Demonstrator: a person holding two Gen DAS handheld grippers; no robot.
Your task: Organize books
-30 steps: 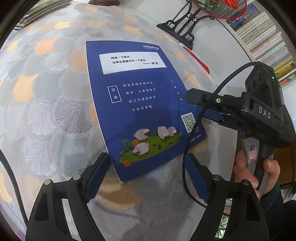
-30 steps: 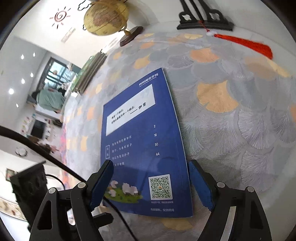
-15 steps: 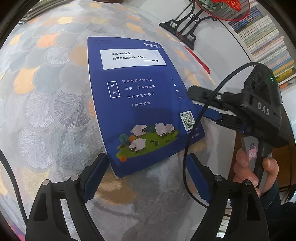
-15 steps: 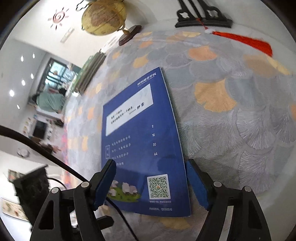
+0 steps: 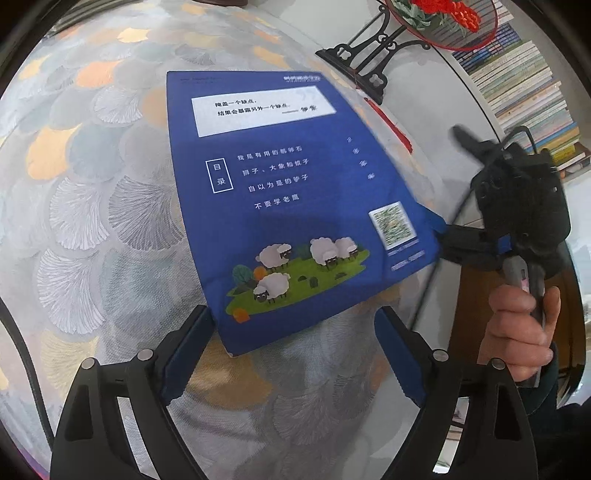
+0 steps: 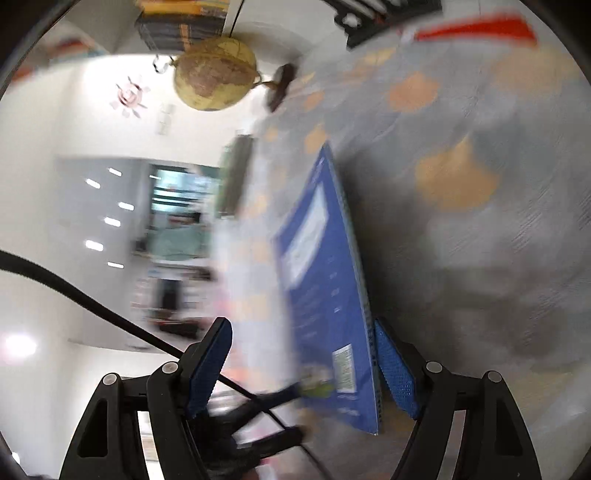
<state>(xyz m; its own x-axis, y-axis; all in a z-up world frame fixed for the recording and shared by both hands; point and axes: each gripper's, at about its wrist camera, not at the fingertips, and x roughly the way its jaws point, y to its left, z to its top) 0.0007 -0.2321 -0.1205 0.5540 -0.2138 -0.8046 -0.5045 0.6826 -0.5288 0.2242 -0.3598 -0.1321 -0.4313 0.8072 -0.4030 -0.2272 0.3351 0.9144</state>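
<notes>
Book (image 5: 295, 206) between right gripper (image 6: 303, 369) fingers

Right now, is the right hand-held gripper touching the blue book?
Touching. In the left wrist view one finger of the right hand-held gripper meets the lifted right corner of the blue book. The right wrist view is blurred.

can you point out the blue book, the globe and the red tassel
blue book (image 5: 295, 206): left wrist view, middle of its cover
globe (image 6: 216, 75): right wrist view, centre of the ball
red tassel (image 6: 476, 29): right wrist view, blurred, middle of the fringe
</notes>
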